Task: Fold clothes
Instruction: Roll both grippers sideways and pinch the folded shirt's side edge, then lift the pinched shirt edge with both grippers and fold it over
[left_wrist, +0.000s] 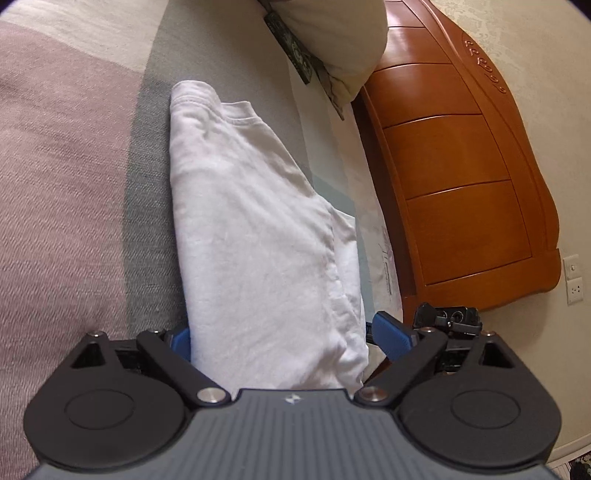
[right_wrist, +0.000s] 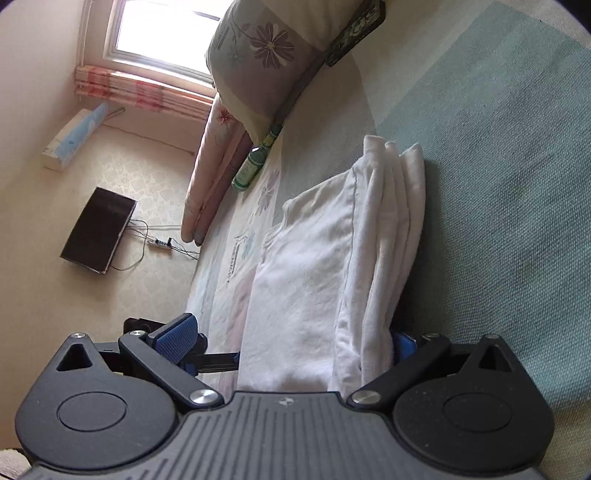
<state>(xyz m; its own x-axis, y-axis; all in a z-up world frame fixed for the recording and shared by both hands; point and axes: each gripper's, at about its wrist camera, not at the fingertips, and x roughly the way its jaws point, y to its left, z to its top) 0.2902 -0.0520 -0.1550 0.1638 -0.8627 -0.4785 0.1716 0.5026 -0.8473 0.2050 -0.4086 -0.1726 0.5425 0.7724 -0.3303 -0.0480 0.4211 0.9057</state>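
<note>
A folded white T-shirt (left_wrist: 258, 236) lies on the bed, its collar at the far end. My left gripper (left_wrist: 286, 343) is open, its blue pads (left_wrist: 391, 334) standing wide on either side of the shirt's near end. In the right wrist view the same folded shirt (right_wrist: 332, 266) shows as a stack of several layers. My right gripper (right_wrist: 291, 341) is open too, with one blue pad (right_wrist: 181, 338) left of the stack and the other mostly hidden behind the cloth on the right.
The bed has a pink and grey cover (left_wrist: 66, 184) and a green sheet (right_wrist: 498, 184). Floral pillows (right_wrist: 266, 55) lie at the head, with a green bottle (right_wrist: 255, 162) beside them. A wooden headboard (left_wrist: 461, 184) stands to the right. A black panel (right_wrist: 98, 230) is mounted on the wall.
</note>
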